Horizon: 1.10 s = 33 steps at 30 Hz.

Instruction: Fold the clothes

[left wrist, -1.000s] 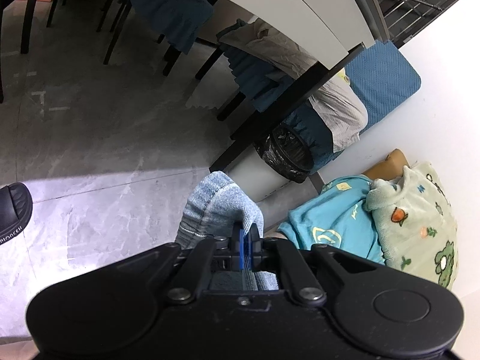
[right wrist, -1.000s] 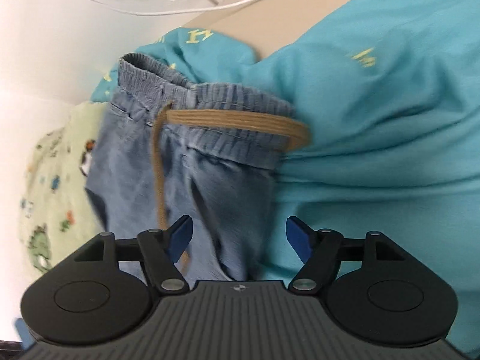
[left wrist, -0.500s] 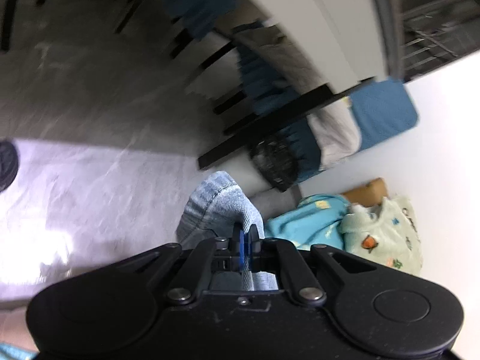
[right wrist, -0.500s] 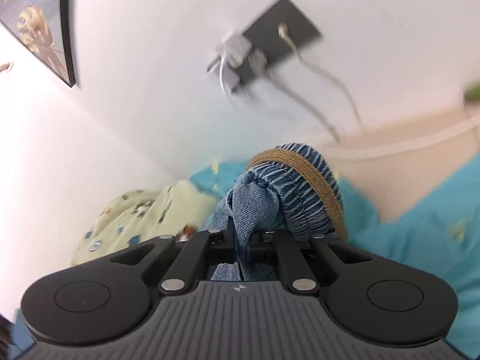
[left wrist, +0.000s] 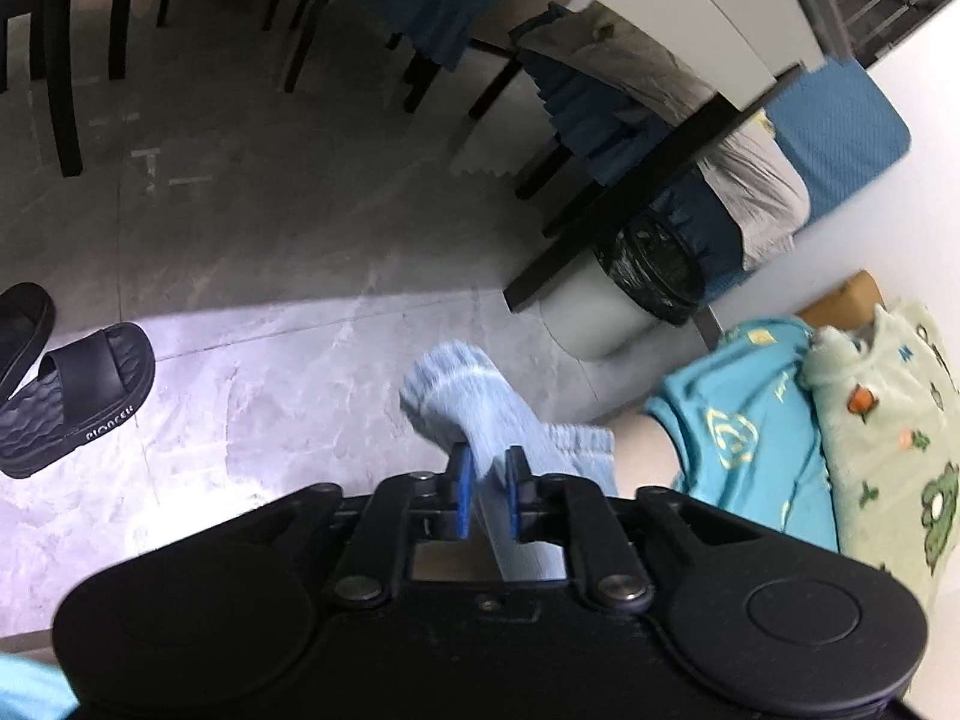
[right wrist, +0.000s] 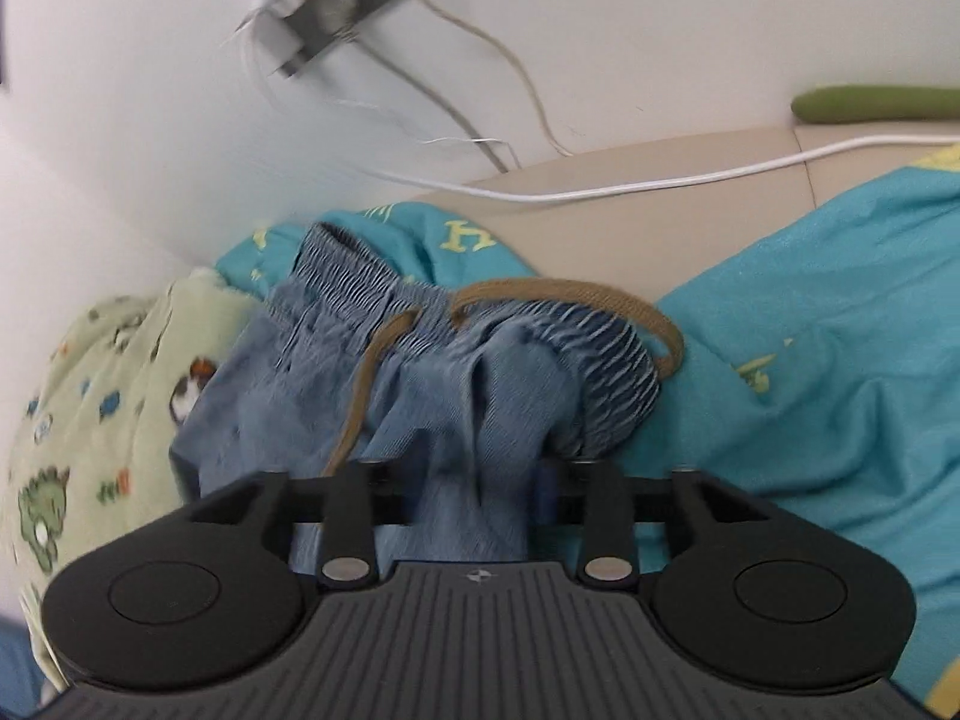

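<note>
Light blue denim shorts [right wrist: 480,408] with an elastic waistband and a tan drawstring [right wrist: 576,294] lie over a teal garment [right wrist: 810,372]. My right gripper [right wrist: 477,495] has its jaws parted, with the shorts' fabric bunched loosely between them. My left gripper [left wrist: 486,495] has its jaws slightly apart around the hem of a shorts leg [left wrist: 480,402], which slides out between the blue pads. The teal garment [left wrist: 738,420] and a pale green dinosaur-print garment [left wrist: 888,420] lie to the right.
The left wrist view shows grey floor, black slippers [left wrist: 66,396], a bin with a black liner [left wrist: 630,300] and a black table leg [left wrist: 648,192]. The right wrist view shows a wall socket with chargers [right wrist: 336,6], a white cable [right wrist: 660,180] and the beige surface [right wrist: 600,180].
Both grippers have loosened from a tight hold on the shorts. The right gripper has dropped from facing the wall down to the waistband on the teal garment.
</note>
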Motion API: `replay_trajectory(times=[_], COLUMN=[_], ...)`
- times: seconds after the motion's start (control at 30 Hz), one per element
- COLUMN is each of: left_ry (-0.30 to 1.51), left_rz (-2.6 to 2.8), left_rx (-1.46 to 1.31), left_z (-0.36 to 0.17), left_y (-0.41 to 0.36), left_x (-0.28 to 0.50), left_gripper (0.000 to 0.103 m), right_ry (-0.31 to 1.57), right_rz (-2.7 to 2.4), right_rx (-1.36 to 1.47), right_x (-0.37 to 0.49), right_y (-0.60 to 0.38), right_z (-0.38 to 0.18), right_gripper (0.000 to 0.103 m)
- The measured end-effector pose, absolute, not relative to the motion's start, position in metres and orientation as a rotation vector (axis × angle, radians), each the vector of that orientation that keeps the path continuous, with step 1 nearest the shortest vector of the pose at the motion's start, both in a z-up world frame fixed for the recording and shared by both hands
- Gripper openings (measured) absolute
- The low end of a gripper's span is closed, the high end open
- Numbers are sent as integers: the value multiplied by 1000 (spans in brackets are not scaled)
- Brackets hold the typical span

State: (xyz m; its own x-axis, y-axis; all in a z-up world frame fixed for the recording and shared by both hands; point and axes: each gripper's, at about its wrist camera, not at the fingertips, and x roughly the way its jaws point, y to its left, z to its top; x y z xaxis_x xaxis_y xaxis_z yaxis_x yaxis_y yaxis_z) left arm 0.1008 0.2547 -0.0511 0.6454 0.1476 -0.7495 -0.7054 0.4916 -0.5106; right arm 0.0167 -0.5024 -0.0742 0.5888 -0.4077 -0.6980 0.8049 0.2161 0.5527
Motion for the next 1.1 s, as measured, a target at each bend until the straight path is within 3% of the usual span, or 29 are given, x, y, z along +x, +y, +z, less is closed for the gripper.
replay_trajectory(times=[0.07,0.2,0.37,0.77,1.1], left_ry=[697,703,681,643,686], left_rz=[539,449,367,61,-47], left_rx=[-898,-810,-671,-305,23], left_z=[-45,-31,-14,9,-33], left_y=[244,218,182,62,-50], left_x=[95,88,79,106,187], left_gripper=[29,46,58,60,60], right_ry=[446,399,370,553,612], right_rz=[-921,-919,-804,-413,-354], right_rx=[1004,889,751,468,485], right_x=[12,9,12,81,95], right_y=[-490,-467,-428,-352,-341], right_z=[-66,-46,-29,-50,-67], right_gripper=[64,64,64,64,64])
